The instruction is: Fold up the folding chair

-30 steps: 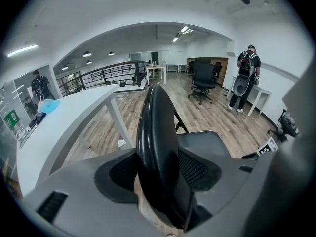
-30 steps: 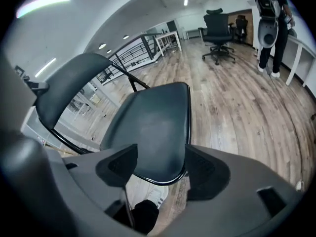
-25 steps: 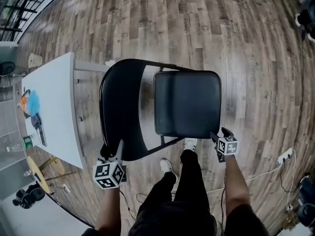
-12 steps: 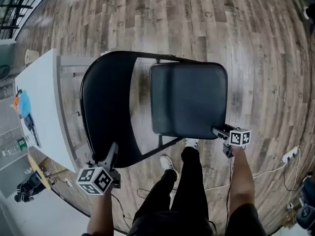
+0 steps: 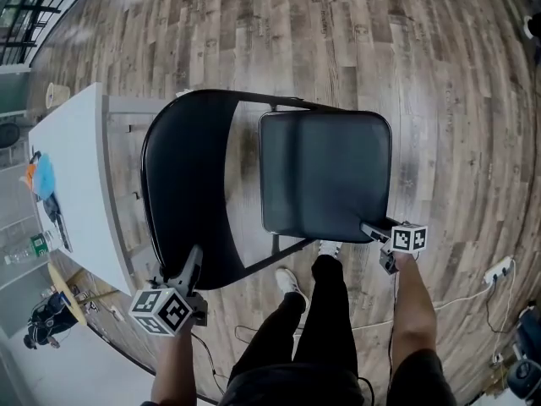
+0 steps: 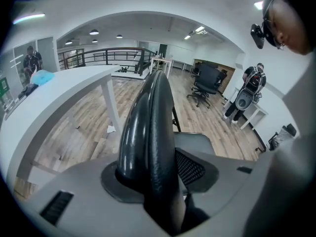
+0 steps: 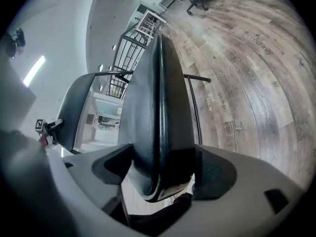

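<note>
A black folding chair stands unfolded on the wood floor, its curved backrest (image 5: 190,184) to the left and its padded seat (image 5: 325,176) to the right. My left gripper (image 5: 191,265) is at the backrest's near edge. In the left gripper view the backrest (image 6: 148,127) fills the gap of the left gripper (image 6: 153,172), and the closing jaws touch it on both sides. My right gripper (image 5: 377,229) is at the seat's near right corner. In the right gripper view the seat's edge (image 7: 158,107) lies between the opening jaws of the right gripper (image 7: 163,167).
A white table (image 5: 76,184) with a blue item (image 5: 42,176) stands just left of the chair. My legs and shoes (image 5: 292,286) are under the chair's near side. A power strip with cable (image 5: 494,269) lies at the right. Office chairs (image 6: 205,80) and a person (image 6: 249,88) are farther off.
The left gripper has sunk along the backrest's near edge. The right gripper has rolled and dropped so its jaws now straddle the seat's corner. Little has changed over the last half second.
</note>
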Demonstrator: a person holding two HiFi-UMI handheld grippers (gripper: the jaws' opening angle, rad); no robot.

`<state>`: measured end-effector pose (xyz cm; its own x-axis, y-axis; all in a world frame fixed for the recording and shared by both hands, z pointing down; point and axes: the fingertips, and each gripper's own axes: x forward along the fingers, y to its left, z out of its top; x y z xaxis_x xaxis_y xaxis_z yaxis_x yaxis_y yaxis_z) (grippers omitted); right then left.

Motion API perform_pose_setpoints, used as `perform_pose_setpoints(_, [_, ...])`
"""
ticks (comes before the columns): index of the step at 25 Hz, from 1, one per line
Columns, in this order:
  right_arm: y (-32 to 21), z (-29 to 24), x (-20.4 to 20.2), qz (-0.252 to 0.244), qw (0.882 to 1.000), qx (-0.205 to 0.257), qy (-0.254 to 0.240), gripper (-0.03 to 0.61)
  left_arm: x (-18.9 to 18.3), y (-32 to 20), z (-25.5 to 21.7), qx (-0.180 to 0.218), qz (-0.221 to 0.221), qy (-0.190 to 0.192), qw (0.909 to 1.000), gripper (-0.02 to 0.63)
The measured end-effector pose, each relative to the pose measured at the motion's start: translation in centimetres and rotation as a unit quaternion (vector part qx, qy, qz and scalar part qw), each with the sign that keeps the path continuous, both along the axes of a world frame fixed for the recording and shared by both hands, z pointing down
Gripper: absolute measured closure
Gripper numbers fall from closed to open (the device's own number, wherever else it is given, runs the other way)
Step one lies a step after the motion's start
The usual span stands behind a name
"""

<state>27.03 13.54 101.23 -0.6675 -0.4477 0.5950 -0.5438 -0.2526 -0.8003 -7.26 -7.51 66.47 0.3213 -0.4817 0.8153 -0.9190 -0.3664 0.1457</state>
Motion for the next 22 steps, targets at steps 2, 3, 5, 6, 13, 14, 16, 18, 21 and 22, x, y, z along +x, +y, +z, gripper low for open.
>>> perform_pose_setpoints(2, [-0.3,-0.8,-0.3,-0.005,1.0,0.004,-0.002,0.224,0.1,0.1,-0.7,0.005,-0.001,0.005,1.0,0.426])
perform_pose_setpoints(3, [-0.3,-1.2,-0.5,-0.005,1.0,0.006,-0.003,0.224,0.1,0.2,-1.1,0.006,-0.001,0.007,1.0,0.432])
perform_pose_setpoints(5, [-0.4,-2.3,-0.8,0.001,1.0,0.01,-0.001,0.224,0.4,0.3,-2.0,0.01,0.0,0.01,0.9999,0.441])
perform_pose_setpoints(6, [-0.5,-3.0,-1.0,0.004,1.0,0.014,0.002,0.225,0.4,0.3,-2.6,0.012,0.0,0.011,0.9999,0.447])
perform_pose_setpoints(13, [-1.8,-10.1,-3.8,-0.013,0.999,0.038,0.023,0.254,-0.4,0.0,-7.3,0.032,-0.005,0.014,0.9994,0.465])
perform_pose_setpoints(14, [-1.9,-11.3,-4.6,-0.021,0.999,0.042,0.023,0.258,-0.6,-0.1,-8.0,0.036,-0.006,0.015,0.9992,0.468])
perform_pose_setpoints(16, [-2.0,-13.8,-6.4,-0.033,0.998,0.048,0.021,0.268,-1.3,-0.2,-9.5,0.039,-0.006,0.017,0.9991,0.476])
perform_pose_setpoints(18, [-2.4,-16.0,-8.1,-0.043,0.998,0.052,0.019,0.268,-1.8,-0.3,-10.9,0.04,-0.006,0.021,0.9989,0.48])
perform_pose_setpoints(21, [-4.0,-19.8,-10.2,-0.057,0.996,0.065,0.021,0.275,-2.3,-0.4,-12.8,0.047,-0.008,0.032,0.9984,0.497])
perform_pose_setpoints(22, [-4.5,-21.2,-11.3,-0.062,0.995,0.071,0.02,0.275,-2.5,-0.5,-13.6,0.048,-0.008,0.035,0.9982,0.5])
